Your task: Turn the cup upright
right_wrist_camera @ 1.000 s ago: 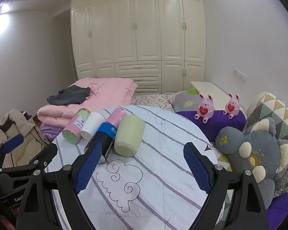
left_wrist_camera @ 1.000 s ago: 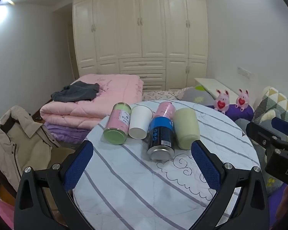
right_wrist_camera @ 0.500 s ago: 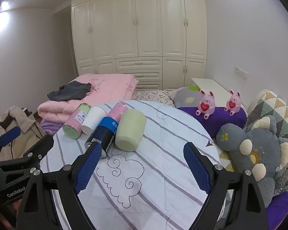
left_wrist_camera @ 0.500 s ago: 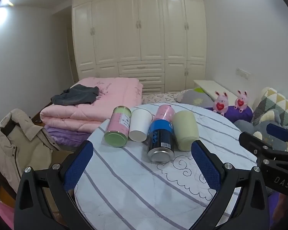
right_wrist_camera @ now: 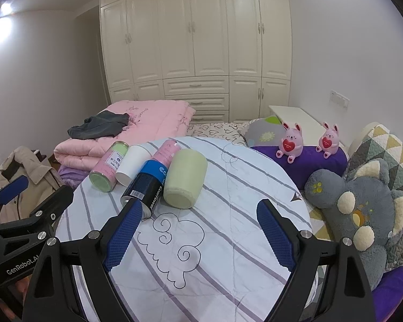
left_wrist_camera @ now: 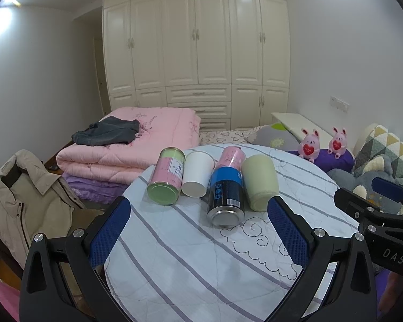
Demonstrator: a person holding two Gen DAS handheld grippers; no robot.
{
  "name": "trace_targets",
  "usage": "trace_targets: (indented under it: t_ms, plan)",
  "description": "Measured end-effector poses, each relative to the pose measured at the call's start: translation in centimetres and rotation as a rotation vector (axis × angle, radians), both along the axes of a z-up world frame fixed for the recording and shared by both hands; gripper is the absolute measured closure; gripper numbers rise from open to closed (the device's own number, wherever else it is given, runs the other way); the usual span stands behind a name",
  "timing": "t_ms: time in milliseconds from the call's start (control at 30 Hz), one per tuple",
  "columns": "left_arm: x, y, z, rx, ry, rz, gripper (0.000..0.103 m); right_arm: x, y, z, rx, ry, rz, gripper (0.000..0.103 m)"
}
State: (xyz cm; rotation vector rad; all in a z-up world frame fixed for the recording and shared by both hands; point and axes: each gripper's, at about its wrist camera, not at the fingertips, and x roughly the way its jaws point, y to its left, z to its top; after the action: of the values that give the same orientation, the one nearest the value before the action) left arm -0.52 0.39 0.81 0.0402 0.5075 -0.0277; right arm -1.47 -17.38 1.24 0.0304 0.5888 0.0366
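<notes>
Several containers lie on their sides in a row on the round striped table (left_wrist_camera: 190, 263): a pink and green can (left_wrist_camera: 166, 179), a white paper cup (left_wrist_camera: 197, 174), a blue and black can (left_wrist_camera: 226, 197) with a pink can (left_wrist_camera: 231, 156) behind it, and a pale green cup (left_wrist_camera: 259, 182). In the right wrist view the white cup (right_wrist_camera: 133, 164) and pale green cup (right_wrist_camera: 185, 178) lie at the table's far left. My left gripper (left_wrist_camera: 198, 232) is open and empty, just short of the row. My right gripper (right_wrist_camera: 198, 234) is open and empty over the table's middle.
A folded pink quilt (left_wrist_camera: 137, 145) with grey clothes lies beyond the table. A beige jacket (left_wrist_camera: 18, 204) hangs at the left. Two pink bunny toys (right_wrist_camera: 291, 142) on a purple cushion and a grey plush (right_wrist_camera: 362, 214) sit at the right. White wardrobes stand at the back.
Both grippers have lifted and drawn back a little, so the table and containers sit slightly lower in view. Nothing on the table has moved.
</notes>
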Motion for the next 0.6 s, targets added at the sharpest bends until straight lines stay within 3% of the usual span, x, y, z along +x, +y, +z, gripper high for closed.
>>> trace_targets:
  t_ms: [600]
  plan:
    - [-0.43, -0.09, -0.21, 0.015, -0.006, -0.002, 0.0, -0.49, 0.14, 0.22, -0.008, 0.004, 0.015, 0.014]
